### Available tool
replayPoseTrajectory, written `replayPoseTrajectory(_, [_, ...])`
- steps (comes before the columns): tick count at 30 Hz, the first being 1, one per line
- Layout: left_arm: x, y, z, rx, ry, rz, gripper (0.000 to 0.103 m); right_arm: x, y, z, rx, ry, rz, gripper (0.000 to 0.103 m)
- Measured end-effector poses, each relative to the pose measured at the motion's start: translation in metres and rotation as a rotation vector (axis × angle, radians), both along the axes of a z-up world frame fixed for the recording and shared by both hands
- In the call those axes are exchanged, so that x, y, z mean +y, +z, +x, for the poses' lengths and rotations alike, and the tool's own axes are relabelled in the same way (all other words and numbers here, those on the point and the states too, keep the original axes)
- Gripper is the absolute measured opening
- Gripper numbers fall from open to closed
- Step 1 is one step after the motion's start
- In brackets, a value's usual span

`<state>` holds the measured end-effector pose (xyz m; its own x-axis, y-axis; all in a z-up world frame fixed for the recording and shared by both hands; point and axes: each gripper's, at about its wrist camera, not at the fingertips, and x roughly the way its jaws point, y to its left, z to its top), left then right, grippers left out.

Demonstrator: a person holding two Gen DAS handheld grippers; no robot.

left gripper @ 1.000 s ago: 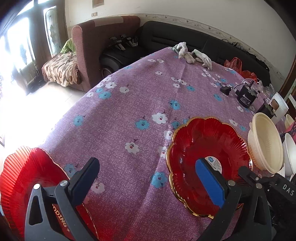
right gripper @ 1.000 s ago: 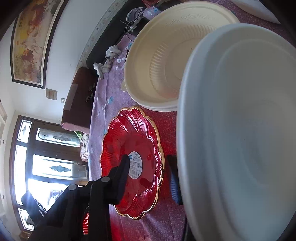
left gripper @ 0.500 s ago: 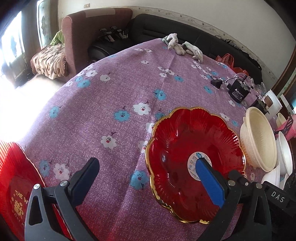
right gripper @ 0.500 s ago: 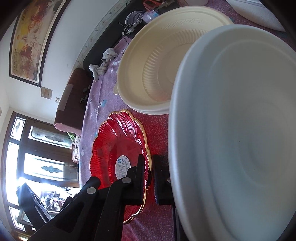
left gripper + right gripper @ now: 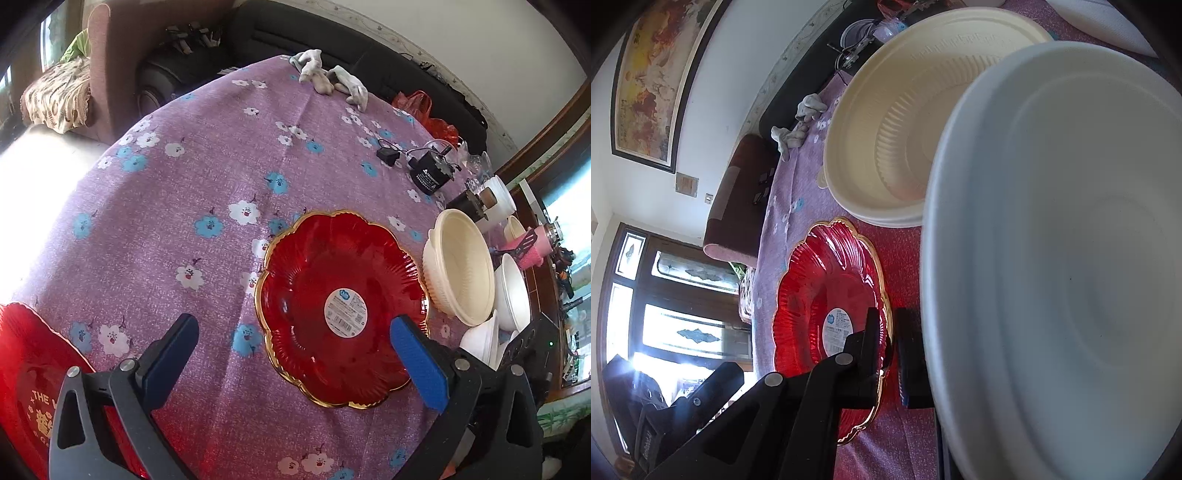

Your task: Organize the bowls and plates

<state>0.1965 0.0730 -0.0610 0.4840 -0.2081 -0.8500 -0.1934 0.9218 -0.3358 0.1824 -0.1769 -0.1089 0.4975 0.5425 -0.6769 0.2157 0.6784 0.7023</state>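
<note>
On a flowered tablecloth point(image 5: 221, 177), the right gripper point(image 5: 888, 354) had its fingers nearly together across the gold rim of a red plate point(image 5: 343, 310), apparently taking hold at the near edge so it could be moved to join its match. Whether they actually pinched the rim could not be told. The left gripper point(image 5: 291, 350) hovered with fingers wide apart and empty. Two red plates were visible (the second point(image 5: 33, 373) at the table's left edge), plus one cream bowl point(image 5: 461, 266) and at least two white bowls point(image 5: 511, 295).
</note>
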Motion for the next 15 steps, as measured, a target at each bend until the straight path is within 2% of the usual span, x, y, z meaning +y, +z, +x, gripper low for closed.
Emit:
replayPoseTrajectory(2, [0.001, -0.003, 0.004, 0.001, 0.008, 0.011, 0.103, 0.0, 0.0, 0.001, 0.0, 0.002, 0.004, 0.01])
replayPoseTrajectory(4, [0.002, -0.008, 0.007, 0.008, -0.008, -0.028, 0.101, -0.002, -0.002, 0.001, 0.001, 0.003, 0.017, 0.01])
replayPoseTrajectory(8, [-0.01, -0.009, 0.008, 0.021, -0.093, -0.053, 0.082, -0.003, -0.003, 0.001, 0.002, 0.004, 0.028, 0.01])
replayPoseTrajectory(9, [-0.013, -0.008, 0.009, 0.03, -0.108, -0.047, 0.082, -0.003, -0.003, 0.001, 0.002, 0.005, 0.027, 0.01])
replayPoseTrajectory(12, [-0.016, -0.006, 0.008, 0.041, -0.127, -0.103, 0.082, -0.002, -0.003, 0.001, 0.003, 0.005, 0.029, 0.01])
replayPoseTrajectory(15, [-0.013, -0.006, 0.009, 0.027, -0.104, -0.078, 0.082, -0.002, -0.002, 0.001, 0.003, 0.003, 0.032, 0.01])
